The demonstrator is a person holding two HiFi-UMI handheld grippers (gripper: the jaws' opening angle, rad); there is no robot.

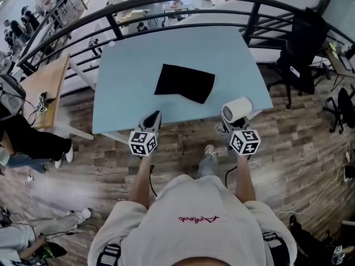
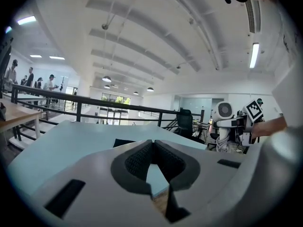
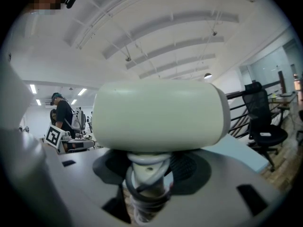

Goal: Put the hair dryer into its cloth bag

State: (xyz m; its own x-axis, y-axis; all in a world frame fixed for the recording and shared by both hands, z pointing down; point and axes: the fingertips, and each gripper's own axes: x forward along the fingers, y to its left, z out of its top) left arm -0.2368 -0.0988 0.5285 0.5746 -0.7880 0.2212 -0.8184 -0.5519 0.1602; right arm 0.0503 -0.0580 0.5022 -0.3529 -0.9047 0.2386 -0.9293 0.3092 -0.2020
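Note:
A black cloth bag (image 1: 184, 83) lies flat near the middle of the light blue table (image 1: 127, 82); its near edge also shows in the left gripper view as a dark cloth bag (image 2: 124, 143). My right gripper (image 1: 235, 122) is shut on the handle of a white hair dryer (image 1: 237, 109), cord wound round the handle, at the table's front right edge. Its barrel fills the right gripper view as the hair dryer (image 3: 158, 115). My left gripper (image 1: 151, 121) is shut and empty at the front edge, its tips touching. From the left gripper view the hair dryer (image 2: 224, 111) stands at right.
A black curved railing (image 1: 183, 4) rings the table's far side. A black office chair (image 1: 302, 49) stands at right and a wooden desk (image 1: 47, 85) at left. People stand and sit at the left. Wooden floor lies under the table's front edge.

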